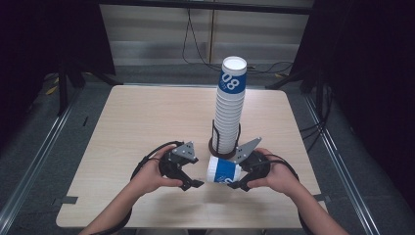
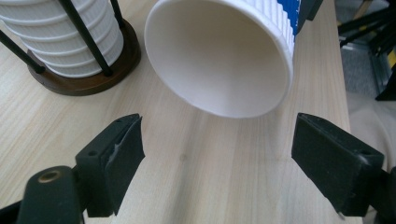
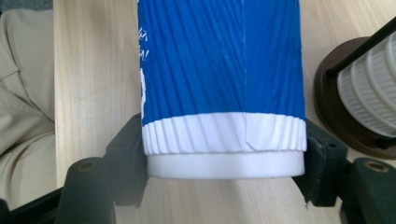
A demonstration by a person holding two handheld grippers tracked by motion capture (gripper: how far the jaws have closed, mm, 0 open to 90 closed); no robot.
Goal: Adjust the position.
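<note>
The right tongs [image 1: 236,182] are clamping a blue-and-white paper cup [image 1: 222,169] sideways above the tabletop [image 1: 147,122]; the left tongs [image 1: 195,184] are gaping empty, facing its mouth.

Right gripper [image 3: 224,179] clamped on a blue paper cup [image 3: 222,79]

The two black jaws press on the cup's sides at its white ribbed band, just above its plain white base rim. The cup runs away from the jaws over the wooden table [image 3: 93,70]. Right of the cup stands a dark round base [image 3: 334,109] holding a stack of white ribbed cups [image 3: 369,91]; left of the cup, beyond the table edge, lies beige cloth [image 3: 23,84].
</note>
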